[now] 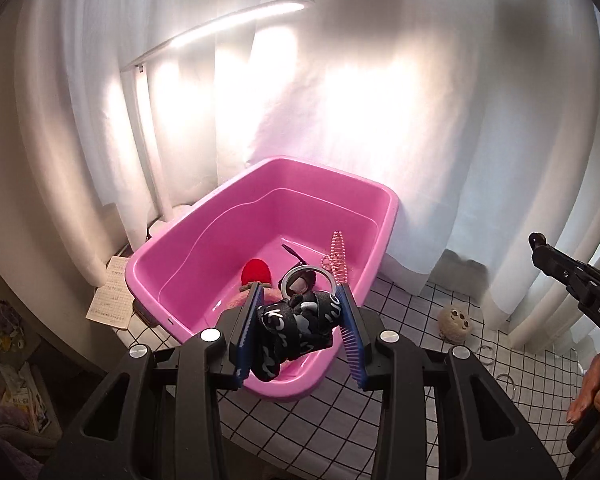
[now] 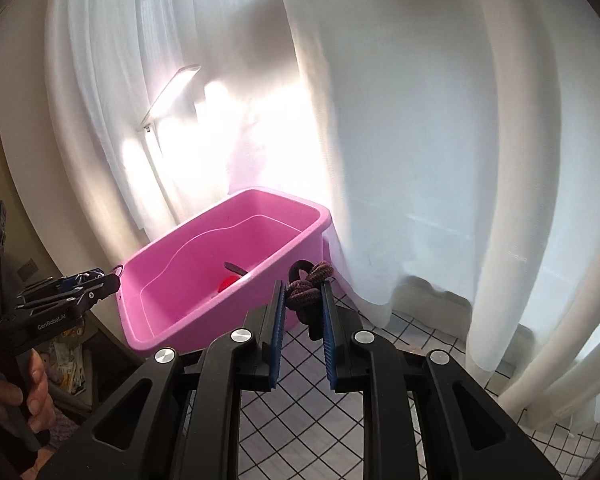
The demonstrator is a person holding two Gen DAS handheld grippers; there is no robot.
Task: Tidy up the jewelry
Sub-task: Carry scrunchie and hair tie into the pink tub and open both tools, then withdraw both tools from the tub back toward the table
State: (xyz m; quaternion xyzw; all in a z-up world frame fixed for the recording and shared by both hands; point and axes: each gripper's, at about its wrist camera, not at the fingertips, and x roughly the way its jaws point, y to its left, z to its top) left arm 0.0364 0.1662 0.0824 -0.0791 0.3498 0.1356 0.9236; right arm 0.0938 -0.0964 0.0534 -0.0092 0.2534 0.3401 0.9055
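Both loads are in the air on their way to the pink tub point(image 1: 380, 216): the left gripper point(image 1: 298, 312) pinches a black patterned fabric band point(image 1: 296, 324) between its blue pads right over the tub's near end, while the right gripper point(image 2: 302, 304) is clamped nearly together on a knotted purple hair tie point(image 2: 306, 284), short of the tub's side wall and above the checked tablecloth point(image 2: 300, 420). The tub already holds a red piece point(image 1: 256, 271), a silver bangle point(image 1: 308, 276) and a pink bead string point(image 1: 337, 258) (so sorting looks partly done). Next, as I judge it, the left jaws should spread to drop the band, and the right load must first be carried across the rim.
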